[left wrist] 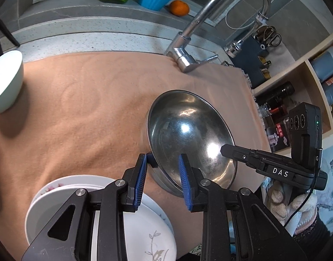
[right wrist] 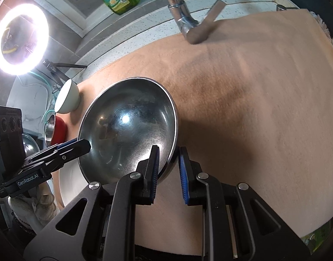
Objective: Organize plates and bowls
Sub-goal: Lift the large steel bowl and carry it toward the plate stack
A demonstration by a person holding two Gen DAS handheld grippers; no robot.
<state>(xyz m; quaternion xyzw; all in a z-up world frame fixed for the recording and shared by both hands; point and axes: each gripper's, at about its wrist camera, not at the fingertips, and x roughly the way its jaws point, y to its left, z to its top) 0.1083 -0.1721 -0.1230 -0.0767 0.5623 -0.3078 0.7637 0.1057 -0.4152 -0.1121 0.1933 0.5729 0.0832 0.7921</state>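
We see steel bowl [left wrist: 188, 137] tilted above peach cloth [left wrist: 79, 108]. Left hand-held gripper [left wrist: 163, 163] straddles its near rim, fingers apart. Right hand-held gripper [right wrist: 169, 158] likewise straddles opposite rim, unclamped. White plates [left wrist: 144, 228] beneath left.

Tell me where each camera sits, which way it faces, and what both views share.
Left wrist: rides the left gripper, looking forward and down at the steel bowl and stacked plates; own blue-padded fingers straddle the bowl's rim.
Right wrist: rides the right gripper, facing the steel bowl from its other side, fingers straddling its rim.
Shared: bowl, faucet, white bowl.
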